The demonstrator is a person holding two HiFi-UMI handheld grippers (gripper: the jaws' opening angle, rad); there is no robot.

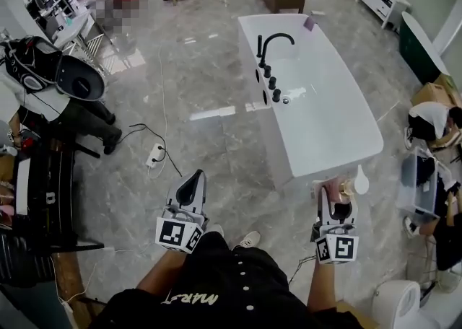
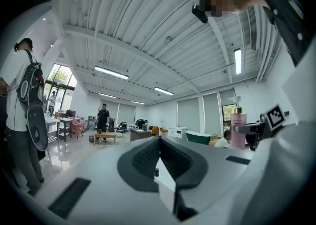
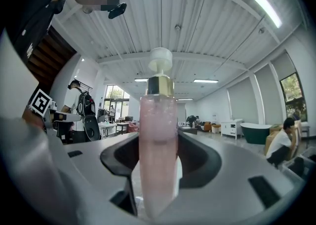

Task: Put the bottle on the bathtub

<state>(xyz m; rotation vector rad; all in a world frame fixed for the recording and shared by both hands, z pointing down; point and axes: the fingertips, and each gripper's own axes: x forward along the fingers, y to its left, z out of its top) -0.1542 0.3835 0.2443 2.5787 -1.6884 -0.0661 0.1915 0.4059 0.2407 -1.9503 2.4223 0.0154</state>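
Observation:
A pink pump bottle (image 3: 158,145) with a gold collar and white pump head stands upright between the jaws of my right gripper (image 3: 159,162), which is shut on it. In the head view the bottle (image 1: 346,189) sits at the tip of the right gripper (image 1: 336,201), just short of the near corner of the white bathtub (image 1: 361,148). My left gripper (image 1: 191,189) is held at the lower middle, shut with nothing in it. In the left gripper view its dark pads (image 2: 148,159) meet and the bottle (image 2: 238,130) shows at the right.
The tub carries a black faucet (image 1: 271,46) on its left rim. A white power strip (image 1: 155,154) and cables lie on the marble floor. A person with a backpack (image 1: 43,68) stands at left. Boxes (image 1: 433,93) and a person (image 1: 433,122) are at right.

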